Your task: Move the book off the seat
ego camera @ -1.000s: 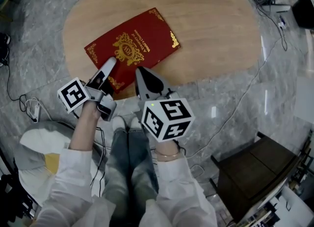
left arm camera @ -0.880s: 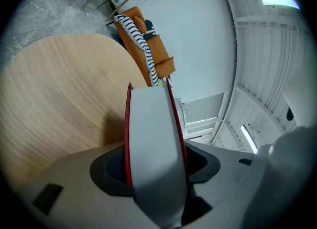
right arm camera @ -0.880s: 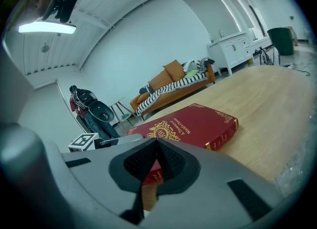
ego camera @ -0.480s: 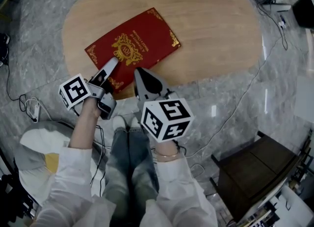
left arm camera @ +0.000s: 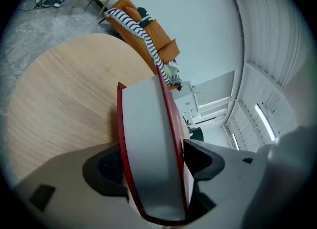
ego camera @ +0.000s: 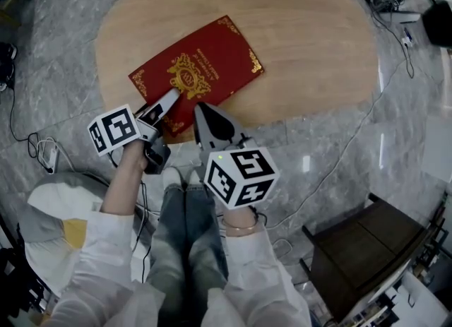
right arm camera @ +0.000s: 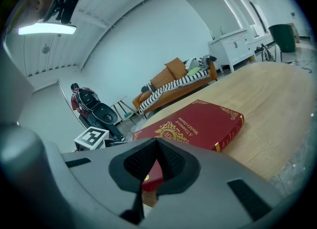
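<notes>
The red hardback book with gold ornament on its cover (ego camera: 201, 64) is laid flat on the oval light wooden table top (ego camera: 304, 43), towards its near-left part, with one corner turned to the person. That near corner is taken between the jaws of the left gripper (ego camera: 169, 99). In the left gripper view the grey page edge and red covers of the book (left arm camera: 148, 139) are seen filling the space between the two jaws of the left gripper (left arm camera: 156, 163). These jaws are set wide, one on each side of the book, and have just been opening.

The right gripper (ego camera: 203, 112) is held just beside the left one, above the table's near edge and close to the book's near side. Its jaws are brought fully together with nothing between them, as is seen in the right gripper view (right arm camera: 157, 141), where the book (right arm camera: 198, 124) lies beyond the tips on the table top (right arm camera: 277, 99).

The table is set on a grey marble floor (ego camera: 318, 149), over which thin cables (ego camera: 353, 135) are trailed. A dark brown wooden chair (ego camera: 367, 241) is placed to the right. Legs in blue jeans (ego camera: 187, 227) are seen below the grippers. Across the room, an orange sofa with a striped black-and-white blanket (right arm camera: 178, 79) is placed against a pale wall.
</notes>
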Available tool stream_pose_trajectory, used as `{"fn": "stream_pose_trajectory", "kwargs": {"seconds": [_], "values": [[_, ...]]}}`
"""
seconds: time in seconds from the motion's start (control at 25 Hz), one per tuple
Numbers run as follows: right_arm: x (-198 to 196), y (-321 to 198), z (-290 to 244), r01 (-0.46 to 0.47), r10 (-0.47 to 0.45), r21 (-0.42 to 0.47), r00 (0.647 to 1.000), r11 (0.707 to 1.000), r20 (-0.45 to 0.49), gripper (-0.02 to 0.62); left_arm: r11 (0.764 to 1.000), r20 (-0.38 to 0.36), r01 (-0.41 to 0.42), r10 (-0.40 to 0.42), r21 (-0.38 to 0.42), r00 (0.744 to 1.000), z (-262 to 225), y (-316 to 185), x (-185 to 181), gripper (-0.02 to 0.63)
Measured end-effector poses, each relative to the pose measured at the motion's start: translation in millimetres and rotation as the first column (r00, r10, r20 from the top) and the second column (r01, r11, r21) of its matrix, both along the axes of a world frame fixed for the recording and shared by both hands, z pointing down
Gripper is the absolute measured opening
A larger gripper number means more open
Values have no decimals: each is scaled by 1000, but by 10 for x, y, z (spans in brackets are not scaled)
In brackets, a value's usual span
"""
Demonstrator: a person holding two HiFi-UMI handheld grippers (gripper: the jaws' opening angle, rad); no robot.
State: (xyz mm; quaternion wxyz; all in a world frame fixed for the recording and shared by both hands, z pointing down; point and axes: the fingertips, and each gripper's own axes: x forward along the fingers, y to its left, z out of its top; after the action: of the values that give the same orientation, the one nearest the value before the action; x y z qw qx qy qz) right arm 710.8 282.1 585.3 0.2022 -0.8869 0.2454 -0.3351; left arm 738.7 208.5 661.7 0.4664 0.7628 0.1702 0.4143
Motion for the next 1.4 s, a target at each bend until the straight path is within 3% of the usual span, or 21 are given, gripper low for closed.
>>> {"fn": "stream_pose_trajectory", "kwargs": {"seconds": [0.2, 0.44, 0.68, 0.92, 1.16, 1.4], "values": [[24, -27, -12, 8, -8, 2, 1000, 1000, -3, 12, 1000, 8, -1, 1, 22, 1000, 18, -18, 24, 341], [28, -53, -24, 9, -9, 1, 1000, 1000, -5, 12, 995, 7, -18, 17, 100, 1000, 50, -108, 16, 364], [42, -73, -36, 17, -17, 6, 1000, 1000, -7, 12, 975, 5, -60, 61, 215, 998, 96, -148, 20, 394], [38, -79, -27, 19, -19, 4, 1000, 1000, -4, 12, 916, -27, -119, 140, 384, 990, 107, -202, -1, 408], [52, -86, -75, 25, -25, -1, 1000, 1000, -12, 12, 925, -45, -107, 132, 364, 990, 15, -213, 12, 408], [68, -80, -210, 35, -36, -24, 999, 999, -27, 12, 936, -120, -57, 104, 347, 987, -368, -278, 15, 407]]}}
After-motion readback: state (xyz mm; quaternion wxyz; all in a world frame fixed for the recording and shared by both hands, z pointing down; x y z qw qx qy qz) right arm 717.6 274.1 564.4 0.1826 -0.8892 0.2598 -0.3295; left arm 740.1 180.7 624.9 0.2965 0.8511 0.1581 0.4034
